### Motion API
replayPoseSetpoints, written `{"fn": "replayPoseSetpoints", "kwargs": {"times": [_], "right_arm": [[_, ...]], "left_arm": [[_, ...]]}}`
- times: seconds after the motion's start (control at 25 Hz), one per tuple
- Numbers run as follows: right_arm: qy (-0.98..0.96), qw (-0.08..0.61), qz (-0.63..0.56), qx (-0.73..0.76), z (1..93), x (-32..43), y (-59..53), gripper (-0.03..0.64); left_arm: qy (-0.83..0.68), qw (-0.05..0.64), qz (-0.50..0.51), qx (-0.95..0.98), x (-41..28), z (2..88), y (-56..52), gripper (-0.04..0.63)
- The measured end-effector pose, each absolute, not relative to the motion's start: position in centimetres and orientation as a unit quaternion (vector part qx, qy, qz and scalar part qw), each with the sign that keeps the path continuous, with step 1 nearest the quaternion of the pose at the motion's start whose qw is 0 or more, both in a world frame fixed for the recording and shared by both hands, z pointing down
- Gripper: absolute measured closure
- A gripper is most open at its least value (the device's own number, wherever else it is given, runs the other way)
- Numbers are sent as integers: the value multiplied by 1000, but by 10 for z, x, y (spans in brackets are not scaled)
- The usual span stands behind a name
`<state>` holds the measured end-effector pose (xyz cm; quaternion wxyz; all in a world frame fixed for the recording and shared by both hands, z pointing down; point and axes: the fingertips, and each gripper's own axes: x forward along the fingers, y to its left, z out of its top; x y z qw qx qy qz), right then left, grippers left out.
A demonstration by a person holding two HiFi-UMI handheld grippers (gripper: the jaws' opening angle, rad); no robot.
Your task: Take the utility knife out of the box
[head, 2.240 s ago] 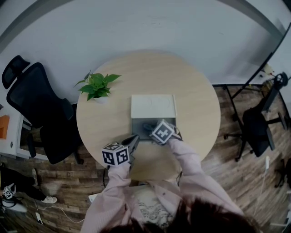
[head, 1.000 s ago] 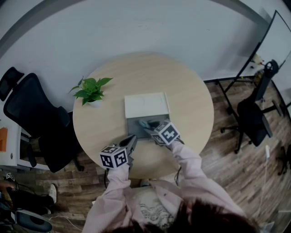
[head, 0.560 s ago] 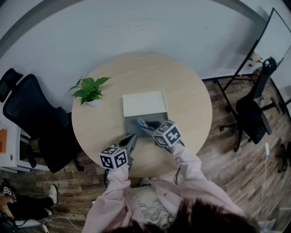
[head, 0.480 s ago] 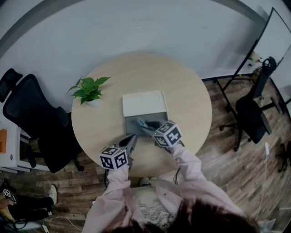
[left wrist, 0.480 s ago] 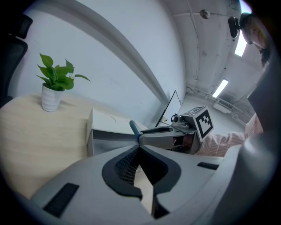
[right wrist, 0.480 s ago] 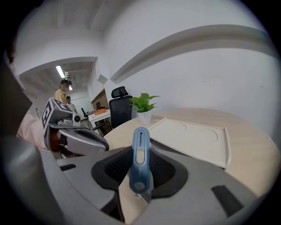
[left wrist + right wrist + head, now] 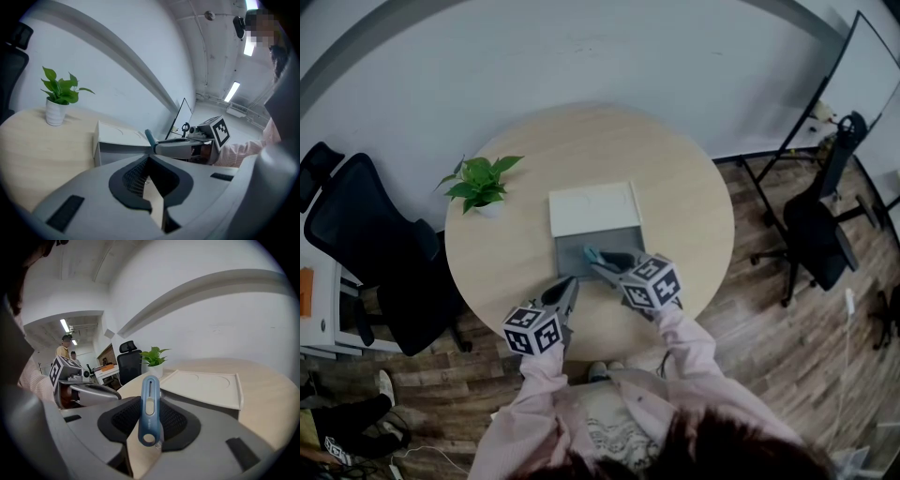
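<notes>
L gripper (image 7: 563, 290) closed, empty, parked at box (image 7: 568, 249) near-left corner. R gripper (image 7: 606, 266) clamped on utility knife (image 7: 149, 411): long axis in line w/ jaws, tip fwd above open box. We judge it's clear of rim; R hand's job.

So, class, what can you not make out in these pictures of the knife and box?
- Box inside: head view, partly covered by the right hand-held gripper; gripper views show only its outside.
- Utility knife, far side: turned away in right gripper view; tiny in head view.
</notes>
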<state>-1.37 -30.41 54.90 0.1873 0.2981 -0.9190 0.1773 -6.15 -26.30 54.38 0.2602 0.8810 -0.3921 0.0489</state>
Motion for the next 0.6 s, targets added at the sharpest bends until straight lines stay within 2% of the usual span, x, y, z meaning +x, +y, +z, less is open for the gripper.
{"fn": "replayPoseSetpoints", "kwargs": {"times": [0.6], "right_arm": [[-927, 116, 186, 305, 521, -16, -286, 479]], "left_arm": [[-388, 226, 42, 893, -62, 529, -252, 589]]}}
